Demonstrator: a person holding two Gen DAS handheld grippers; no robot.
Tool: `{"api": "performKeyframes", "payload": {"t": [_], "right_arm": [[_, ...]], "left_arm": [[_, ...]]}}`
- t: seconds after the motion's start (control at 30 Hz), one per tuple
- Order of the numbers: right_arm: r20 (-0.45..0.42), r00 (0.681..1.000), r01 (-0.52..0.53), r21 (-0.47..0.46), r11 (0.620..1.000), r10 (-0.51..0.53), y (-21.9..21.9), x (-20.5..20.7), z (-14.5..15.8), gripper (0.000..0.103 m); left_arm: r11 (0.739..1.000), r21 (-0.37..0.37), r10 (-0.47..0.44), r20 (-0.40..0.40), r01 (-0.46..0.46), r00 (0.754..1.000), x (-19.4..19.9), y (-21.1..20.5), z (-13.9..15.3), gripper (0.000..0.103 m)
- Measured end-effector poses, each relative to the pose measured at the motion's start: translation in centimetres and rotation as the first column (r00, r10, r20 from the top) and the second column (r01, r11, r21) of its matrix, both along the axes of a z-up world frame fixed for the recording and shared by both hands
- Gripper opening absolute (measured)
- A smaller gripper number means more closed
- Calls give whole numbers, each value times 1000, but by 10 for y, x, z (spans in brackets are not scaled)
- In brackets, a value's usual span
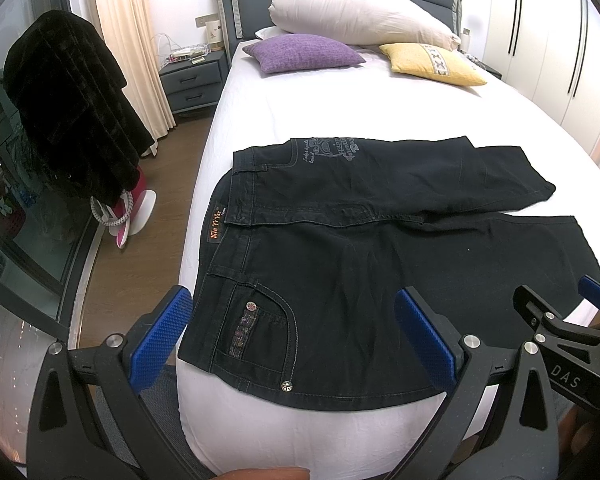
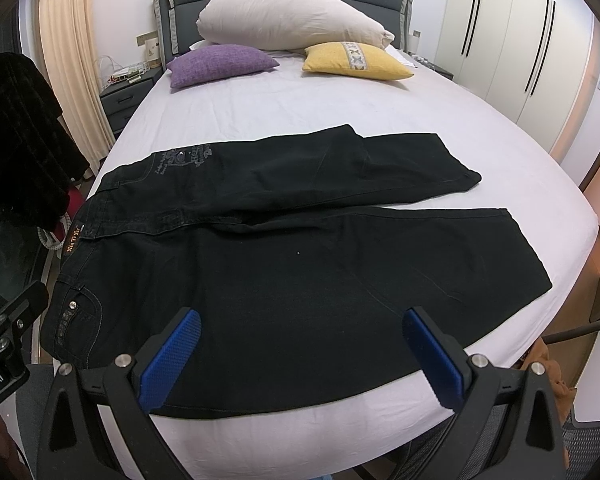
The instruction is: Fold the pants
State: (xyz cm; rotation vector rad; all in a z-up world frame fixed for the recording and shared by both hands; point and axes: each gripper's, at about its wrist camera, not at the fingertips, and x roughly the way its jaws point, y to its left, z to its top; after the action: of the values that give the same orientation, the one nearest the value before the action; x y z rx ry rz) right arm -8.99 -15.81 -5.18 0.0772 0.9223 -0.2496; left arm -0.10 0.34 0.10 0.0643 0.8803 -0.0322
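The black pants (image 2: 284,264) lie spread across the centre of the frame on the white bed (image 2: 340,112), waistband at left, legs extending right. The left gripper (image 1: 296,340) and right gripper (image 2: 300,356) sit at bottom centre, jaws wide apart, holding nothing.

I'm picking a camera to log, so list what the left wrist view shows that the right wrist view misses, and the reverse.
Only the left wrist view shows the pink and white object on the floor in full, plus the open right hand-held gripper at its edge.

Only the right wrist view shows the chair at the bed's lower right corner, and part of the left hand-held gripper's body at its edge.

Both show the black pants spread on the white bed, the purple cushion, the yellow cushion and the wardrobe.
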Motion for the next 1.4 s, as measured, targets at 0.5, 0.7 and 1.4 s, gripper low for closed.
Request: {"api": "performKeyframes", "payload": {"t": [0.5, 0.7, 1.4], "right_arm": [[1, 1000, 0, 3, 1000, 0, 2, 1, 1, 103], [0, 1000, -1, 4, 1000, 1, -1, 1, 0, 103], [99, 935, -353, 258, 899, 339, -37, 84, -7, 103]], "left_arm": [[1000, 0, -1, -2, 1, 1000, 0, 0, 0, 103], [1000, -3, -5, -5, 5, 1000, 0, 1, -8, 103], [935, -206, -328, -183, 290, 927, 180, 65, -56, 103]]}}
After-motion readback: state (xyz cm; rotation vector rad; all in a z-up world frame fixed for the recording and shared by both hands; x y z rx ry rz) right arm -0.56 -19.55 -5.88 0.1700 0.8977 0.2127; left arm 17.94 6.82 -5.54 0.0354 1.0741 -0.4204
